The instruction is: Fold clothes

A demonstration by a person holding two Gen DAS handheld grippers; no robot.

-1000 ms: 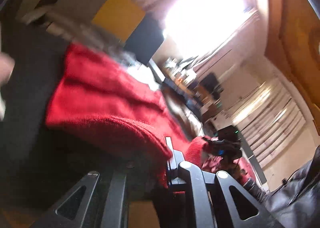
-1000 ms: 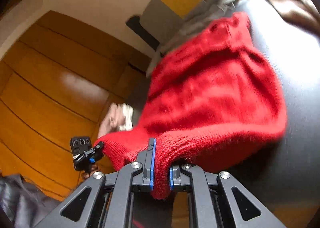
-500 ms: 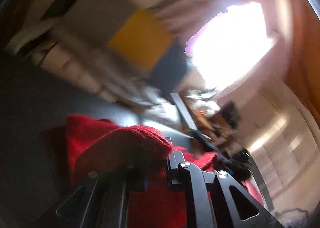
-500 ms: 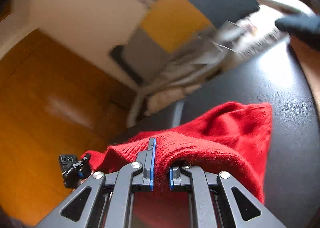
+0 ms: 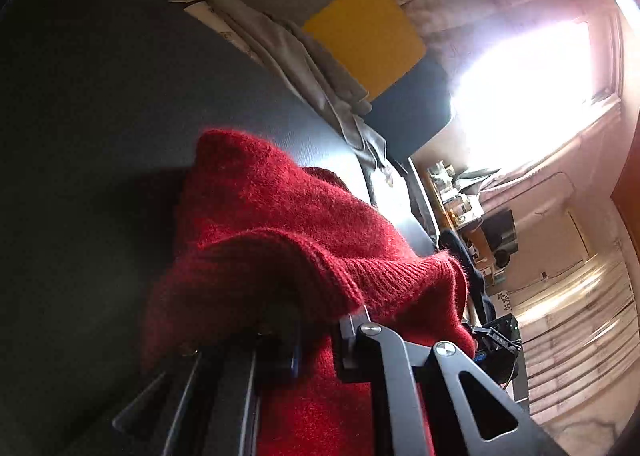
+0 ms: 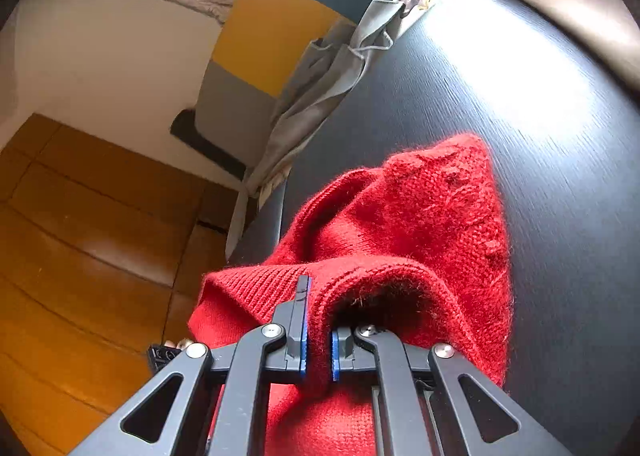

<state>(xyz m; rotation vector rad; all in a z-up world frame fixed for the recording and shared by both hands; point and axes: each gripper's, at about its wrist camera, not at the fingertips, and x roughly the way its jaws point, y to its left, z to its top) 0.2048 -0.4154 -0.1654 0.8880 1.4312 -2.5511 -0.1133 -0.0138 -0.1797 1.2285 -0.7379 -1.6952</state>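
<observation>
Both claws stood narrow: the right gripper (image 6: 318,340) and left gripper (image 5: 316,340) each pinched the red sweater (image 6: 424,224), tilted toward twelve o'clock over the dark table (image 6: 560,196).

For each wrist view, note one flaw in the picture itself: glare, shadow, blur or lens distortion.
Left wrist view: the window is blown out to white, and the red sweater throws a shadow on the dark table. Right wrist view: glare whitens the table, and fisheye bends the wooden floorboards.
</observation>
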